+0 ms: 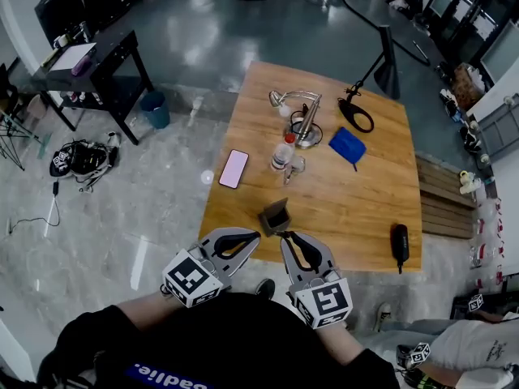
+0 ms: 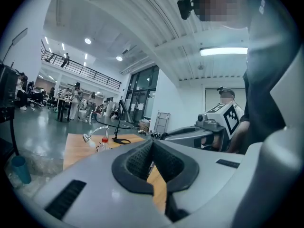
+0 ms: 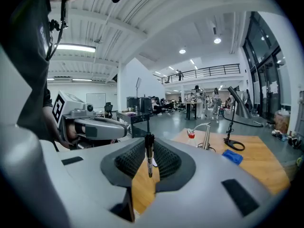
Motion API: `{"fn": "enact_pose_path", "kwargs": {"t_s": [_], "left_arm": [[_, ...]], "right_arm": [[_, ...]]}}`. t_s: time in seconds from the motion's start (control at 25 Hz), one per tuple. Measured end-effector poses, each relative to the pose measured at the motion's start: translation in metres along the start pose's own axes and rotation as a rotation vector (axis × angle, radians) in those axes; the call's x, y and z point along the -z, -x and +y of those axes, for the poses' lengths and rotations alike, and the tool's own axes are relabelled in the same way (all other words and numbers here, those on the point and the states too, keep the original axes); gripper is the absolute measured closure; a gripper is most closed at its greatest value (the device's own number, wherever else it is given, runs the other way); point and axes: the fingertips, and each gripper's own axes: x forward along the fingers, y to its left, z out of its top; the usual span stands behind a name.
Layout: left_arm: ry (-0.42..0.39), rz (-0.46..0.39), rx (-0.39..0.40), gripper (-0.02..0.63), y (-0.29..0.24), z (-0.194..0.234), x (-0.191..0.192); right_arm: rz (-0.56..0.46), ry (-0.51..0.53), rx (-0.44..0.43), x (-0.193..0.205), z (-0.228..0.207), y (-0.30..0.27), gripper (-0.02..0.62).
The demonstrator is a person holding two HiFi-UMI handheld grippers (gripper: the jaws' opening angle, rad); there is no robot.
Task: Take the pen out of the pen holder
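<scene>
Black and slim, the pen (image 3: 149,158) stands upright in the right gripper (image 3: 149,147), whose ribbed fingers (image 3: 126,161) are closed on its upper part. Its lower tip hangs free against the bare wood of the table (image 1: 357,209). In the head view the pen itself is too small to make out. There the right gripper's tips sit just beside the near right corner of the pen holder (image 1: 276,215), a dark, open box close to the table's near edge.

The left gripper (image 1: 256,234) is held level beside it, just to the left of the pen holder. Its fingers (image 2: 137,160) are pressed together at the tips with nothing between them.

Farther back on the table lie a phone (image 1: 233,168), face up on the left, and a clear bottle (image 1: 281,152) with a red cap near the middle. A blue cloth (image 1: 347,146) lies to the right of the bottle. A silver desk lamp (image 1: 297,108) stands behind the bottle.
</scene>
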Motion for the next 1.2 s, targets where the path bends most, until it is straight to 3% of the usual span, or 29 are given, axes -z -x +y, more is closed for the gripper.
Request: {"fn": "enact_pose_path", "kwargs": {"t_s": [1.2], "left_arm": [[-0.009,0.021,0.018,0.600,0.008,-0.016,0.007]], "right_arm": [[-0.007,-0.001,-0.025,0.005,0.020,0.011,0.534]]}}
